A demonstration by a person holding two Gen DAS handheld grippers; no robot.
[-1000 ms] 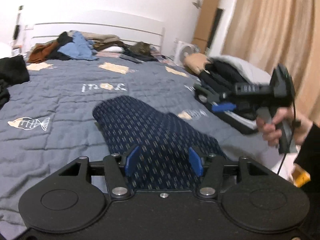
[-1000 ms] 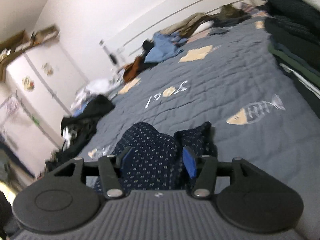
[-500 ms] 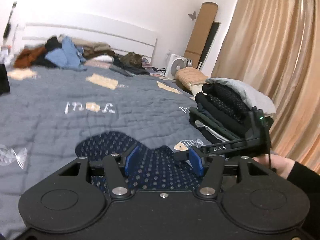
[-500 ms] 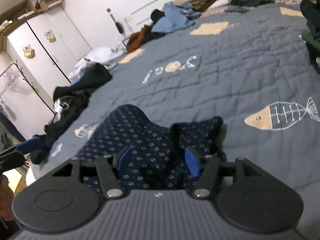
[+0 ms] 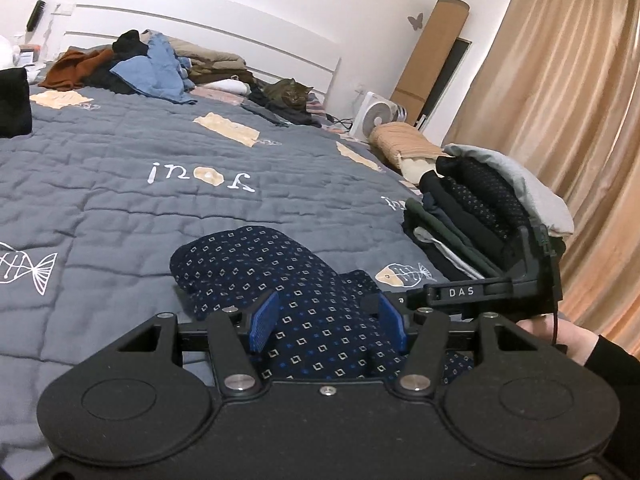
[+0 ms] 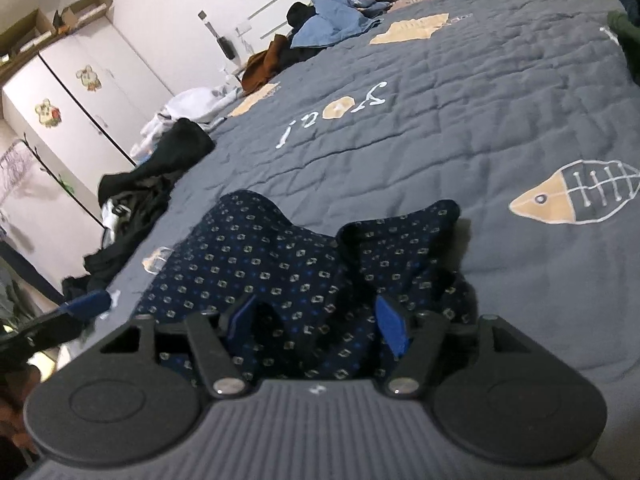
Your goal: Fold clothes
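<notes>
On a grey quilted bed cover (image 5: pixel 120 184), two hand-held grippers close in on a navy garment with a small square print (image 5: pixel 280 276) that lies crumpled by the near edge of the bed. The left gripper (image 5: pixel 326 320) hovers low over the cloth with its blue pads apart; the fabric shows between them, but the pads do not press on it. Just beside it, toward the bed's right edge, the right gripper (image 5: pixel 472 292) comes in sideways, held by a hand (image 5: pixel 576 340) in a dark sleeve. Seen from its own camera, the right gripper (image 6: pixel 316 324) has its jaws spread, having just been opening, with bunched folds of the garment (image 6: pixel 280 256) rising between the pads; whether the cloth touches them cannot be told.

Beyond the garment, a stack of folded clothes (image 5: pixel 480 208) sits at the right edge of the bed, topped by a grey piece. A fish-bone motif (image 6: pixel 576 192) and white lettering (image 5: pixel 200 174) mark the middle of the cover. A black heap (image 6: pixel 160 176) spills over the left edge.

At the head of the bed, a pile of unfolded clothes (image 5: pixel 136 68) in blue, brown and black lies against the white headboard (image 5: pixel 224 36), with a tabby cat (image 5: pixel 290 94) resting near the far right corner. A small white fan (image 5: pixel 376 114) and beige curtains (image 5: pixel 560 92) stand beyond the bed.
</notes>
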